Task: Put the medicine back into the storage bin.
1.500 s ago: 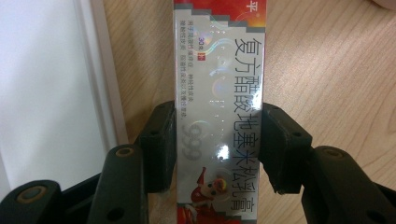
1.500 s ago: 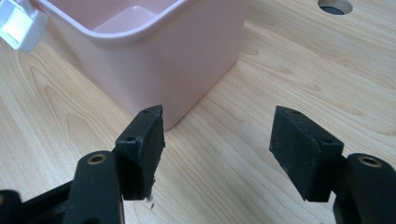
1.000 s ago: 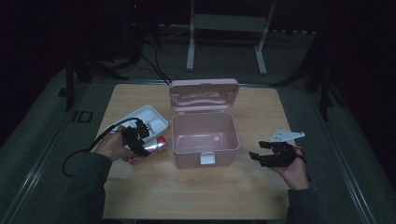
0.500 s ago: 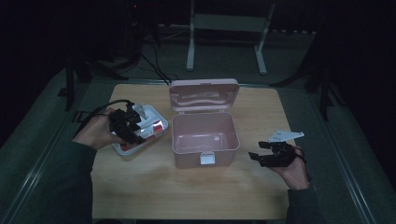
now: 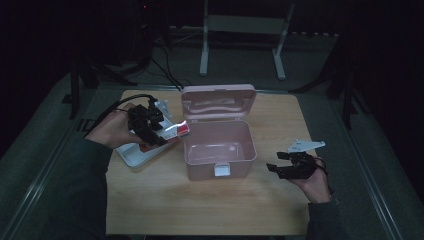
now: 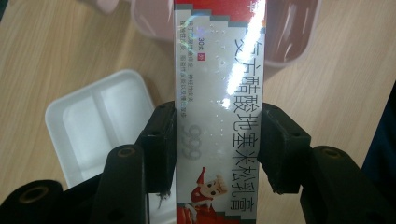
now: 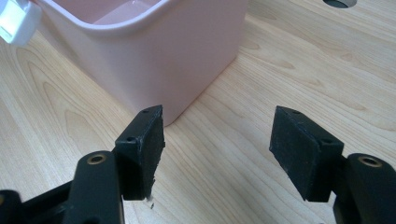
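Note:
My left gripper (image 5: 161,134) is shut on a long white and red ointment carton (image 6: 218,107), its jaws pressing on both long sides. In the high view the carton (image 5: 175,131) hangs above the white tray (image 5: 131,155), pointing at the open pink box (image 5: 218,147). In the left gripper view the tray (image 6: 95,126) lies below and the box rim (image 6: 289,53) is ahead. My right gripper (image 5: 278,169) rests open to the right of the box, nothing between its jaws; in its own view the box corner (image 7: 154,56) stands just ahead of the gripper (image 7: 217,140).
The box's lid (image 5: 218,102) stands upright at the back, and a white latch (image 5: 221,170) hangs on its front. The wooden table (image 5: 200,210) has bare room at the front. A metal stand (image 5: 240,40) and cables lie on the floor behind.
My left gripper has risen from the tray with the carton and swung it toward the pink box. The right gripper has stayed in place.

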`<state>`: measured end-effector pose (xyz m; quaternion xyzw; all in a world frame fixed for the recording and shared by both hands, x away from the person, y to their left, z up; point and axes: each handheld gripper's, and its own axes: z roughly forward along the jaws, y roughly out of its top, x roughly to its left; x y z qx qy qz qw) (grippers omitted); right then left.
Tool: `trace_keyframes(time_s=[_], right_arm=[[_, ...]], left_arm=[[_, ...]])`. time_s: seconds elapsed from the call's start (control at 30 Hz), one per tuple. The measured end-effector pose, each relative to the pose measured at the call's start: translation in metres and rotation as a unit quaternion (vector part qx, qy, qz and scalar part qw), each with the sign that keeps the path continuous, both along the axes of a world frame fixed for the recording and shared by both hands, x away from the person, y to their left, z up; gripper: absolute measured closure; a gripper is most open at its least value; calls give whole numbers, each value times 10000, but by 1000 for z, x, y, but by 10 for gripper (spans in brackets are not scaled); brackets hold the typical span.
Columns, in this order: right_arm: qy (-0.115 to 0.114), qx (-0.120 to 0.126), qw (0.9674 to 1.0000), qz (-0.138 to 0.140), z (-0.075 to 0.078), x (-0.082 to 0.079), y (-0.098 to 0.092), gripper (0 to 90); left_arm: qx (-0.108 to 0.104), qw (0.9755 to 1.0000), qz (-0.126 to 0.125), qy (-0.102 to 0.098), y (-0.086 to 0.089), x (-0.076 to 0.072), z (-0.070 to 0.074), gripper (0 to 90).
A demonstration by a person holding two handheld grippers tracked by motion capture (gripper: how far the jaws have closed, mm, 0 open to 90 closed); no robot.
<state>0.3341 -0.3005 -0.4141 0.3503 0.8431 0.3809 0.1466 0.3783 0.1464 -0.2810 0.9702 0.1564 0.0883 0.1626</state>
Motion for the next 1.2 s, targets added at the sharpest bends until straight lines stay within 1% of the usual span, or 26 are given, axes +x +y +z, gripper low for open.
trace_keyframes(time_s=[0.17, 0.3, 0.6, 0.63, 0.77, 0.87, 0.93, 1.0, 1.03, 1.1, 1.2], right_arm=[[11, -1, 10000, -4, 0, 0, -1, 347], [16, -9, 10000, -1, -1, 1, 0, 347], [32, -21, 10000, 11, -2, 1, 1, 348], [30, -17, 10000, 10, -2, 1, 1, 348], [33, -13, 10000, 1, -2, 1, 0, 348], [46, -33, 10000, 19, -2, 2, 1, 347], [48, -40, 10000, 21, -3, 2, 2, 347], [51, -44, 10000, 25, -3, 2, 2, 347], [53, -45, 10000, 30, -3, 1, 2, 347], [41, -39, 10000, 30, -3, 1, 2, 348], [43, -38, 10000, 27, -2, 1, 1, 348]], left_arm=[[-93, 9999, -133, 12, -16, 2, 2, 511], [3, 9996, -292, 16, -31, 5, 2, 512], [-35, 9987, -507, 72, -57, 10, 3, 511], [-77, 9986, -524, 85, -59, 11, 2, 511], [-31, 9982, -577, 128, -67, 14, -2, 511], [-35, 9980, -620, 151, -73, 13, -6, 511], [-80, 9976, -670, 167, -77, 12, -8, 511], [-50, 9975, -672, 190, -80, 13, -10, 511], [-53, 9977, -655, 178, -82, 13, -11, 511], [10, 9977, -663, 142, -86, 13, -11, 511], [-21, 9973, -726, 143, -93, 12, -10, 511]])
